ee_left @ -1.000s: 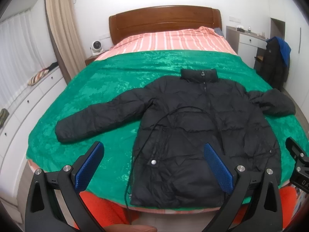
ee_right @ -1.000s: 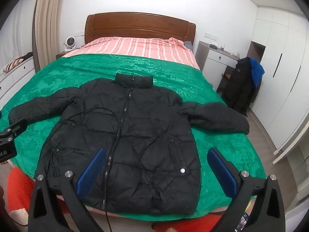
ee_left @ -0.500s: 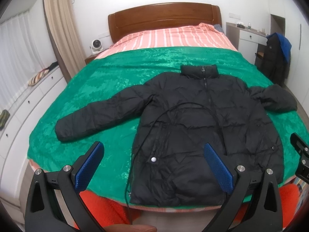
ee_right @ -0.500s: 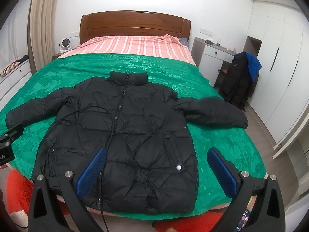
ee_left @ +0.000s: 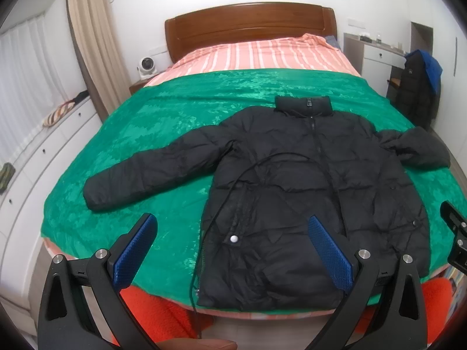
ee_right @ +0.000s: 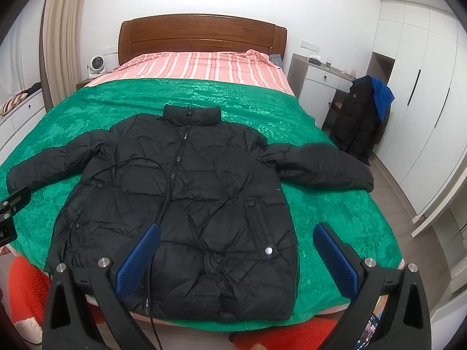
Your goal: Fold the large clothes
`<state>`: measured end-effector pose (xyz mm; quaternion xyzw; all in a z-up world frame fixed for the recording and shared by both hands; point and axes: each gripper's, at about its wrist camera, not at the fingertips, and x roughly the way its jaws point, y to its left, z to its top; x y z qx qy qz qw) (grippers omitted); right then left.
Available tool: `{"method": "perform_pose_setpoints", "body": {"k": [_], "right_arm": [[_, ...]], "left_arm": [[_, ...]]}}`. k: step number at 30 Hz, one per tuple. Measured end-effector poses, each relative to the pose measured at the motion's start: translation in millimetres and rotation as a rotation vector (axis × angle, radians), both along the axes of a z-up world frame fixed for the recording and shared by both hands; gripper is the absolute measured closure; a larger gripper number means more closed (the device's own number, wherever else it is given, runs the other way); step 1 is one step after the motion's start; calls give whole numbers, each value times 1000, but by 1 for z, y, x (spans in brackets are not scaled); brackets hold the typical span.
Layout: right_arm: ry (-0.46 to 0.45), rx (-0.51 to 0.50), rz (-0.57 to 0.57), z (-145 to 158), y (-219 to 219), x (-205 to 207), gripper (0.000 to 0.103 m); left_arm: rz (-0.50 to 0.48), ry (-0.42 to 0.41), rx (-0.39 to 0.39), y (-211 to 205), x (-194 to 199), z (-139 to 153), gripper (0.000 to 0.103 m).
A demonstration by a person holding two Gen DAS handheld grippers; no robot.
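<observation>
A black puffer jacket [ee_left: 306, 180] [ee_right: 181, 204] lies front up and zipped on the green bedspread [ee_left: 175, 116] [ee_right: 292, 116] that covers the near part of the bed, collar toward the wooden headboard [ee_left: 251, 26] [ee_right: 201, 36] and hem at the bed's foot edge. Both sleeves are spread out to the sides, flat on the green cloth. A thin black cable [ee_left: 221, 204] [ee_right: 116, 166] curves across the jacket's front and drops over the foot of the bed. Beyond the green cover, the striped pink sheet [ee_left: 262, 55] [ee_right: 204, 64] shows up to the headboard. No open container shows in either view; the white drawers [ee_left: 43, 157] along the wall are closed, with a striped item lying on top. Another dark coat with a blue hood [ee_left: 420, 87] [ee_right: 364, 116] hangs by the white desk. The left gripper [ee_left: 230, 248] is held off the foot of the bed, above the hem, its blue-padded fingers [ee_left: 134, 250] spread wide with nothing between them, one over the green cloth and one over the jacket. The right gripper [ee_right: 236, 256] is held likewise, jaws released and empty, its fingers [ee_right: 335, 259] straddling the jacket's lower right corner without touching it. Each gripper's edge shows at the side of the other's view.
</observation>
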<state>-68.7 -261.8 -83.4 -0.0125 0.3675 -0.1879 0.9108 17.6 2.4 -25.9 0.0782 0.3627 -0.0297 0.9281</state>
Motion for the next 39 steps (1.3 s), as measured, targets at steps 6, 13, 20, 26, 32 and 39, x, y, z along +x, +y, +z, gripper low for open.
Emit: {"method": "perform_pose_setpoints", "body": {"k": [6,13,20,26,32,39], "right_arm": [[1,0,-2,-1,-1,1,0],[2,0,-3,-3,-2,1,0],[-52,-23,18,-5,-6,10,0],[-126,-17,33,-55,-41,62,0],[51,102,-15,-133,-94,140,0],[153,104,-54,-197,-128,194,0]], "left_arm": [[-2,0,1,1,0,0,0],[-3,1,0,2,1,0,0],[-9,36,6,16,61,-23,0],[56,192,29,30,167,-109,0],[149,261,30,53,266,-156,0],[156,276,98,90,298,-196,0]]}}
